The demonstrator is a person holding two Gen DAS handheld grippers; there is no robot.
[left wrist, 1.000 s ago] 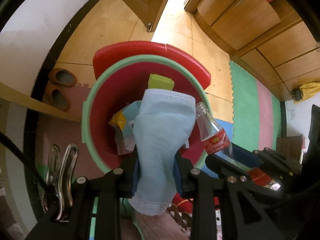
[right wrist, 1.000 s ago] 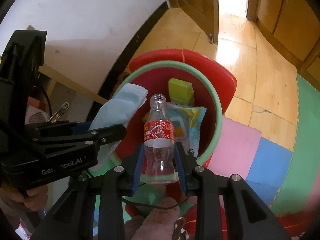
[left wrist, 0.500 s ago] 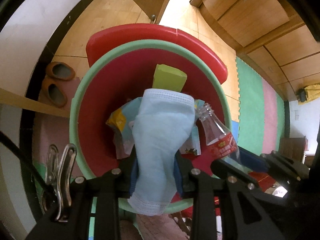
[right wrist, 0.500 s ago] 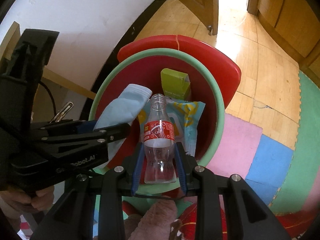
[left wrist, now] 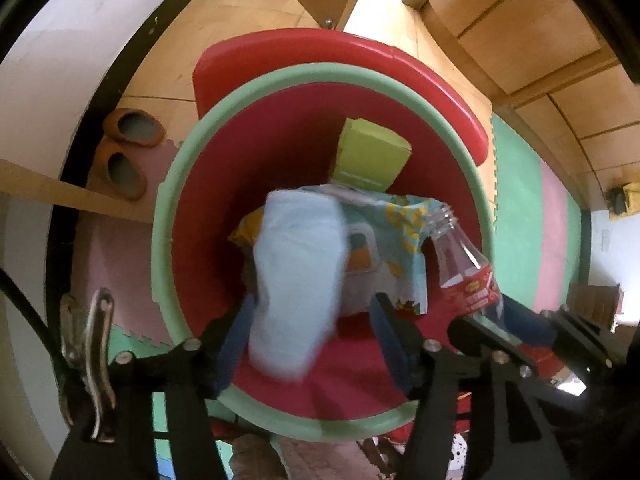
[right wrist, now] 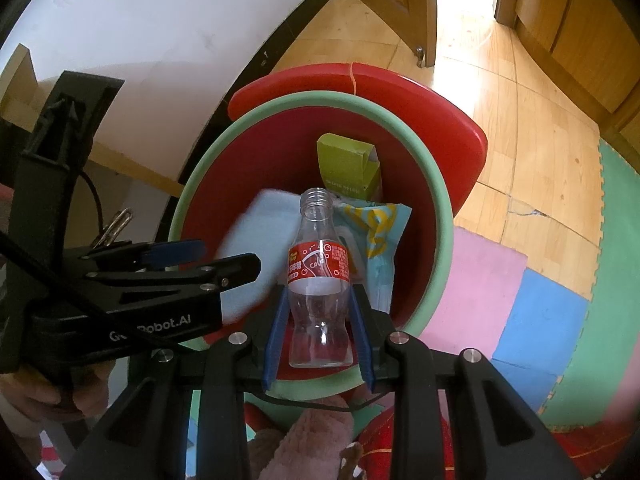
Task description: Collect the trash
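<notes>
A red bin with a green rim (left wrist: 168, 240) (right wrist: 440, 200) stands below both grippers, its red lid (left wrist: 320, 52) up behind it. Inside lie a green carton (left wrist: 372, 156) and a printed snack wrapper (left wrist: 388, 232). My left gripper (left wrist: 312, 340) (right wrist: 216, 258) hangs over the bin with its jaws opening. The pale blue face mask (left wrist: 296, 280) (right wrist: 256, 240) shows blurred between them, clear of the right pad. My right gripper (right wrist: 319, 300) is shut on an empty clear bottle with a red label (right wrist: 320, 276) (left wrist: 464, 264), held neck-up over the bin's near rim.
A pair of brown slippers (left wrist: 128, 152) lies left of the bin by the white wall (right wrist: 160, 20). Coloured foam mats (right wrist: 540, 312) cover the floor to the right. A wooden door (right wrist: 392, 0) and cabinets (left wrist: 520, 20) stand behind.
My left jaws have spread apart and the mask, gripped before, has come loose and blurred between them. Both grippers have sunk closer to the bin. The bottle stays gripped.
</notes>
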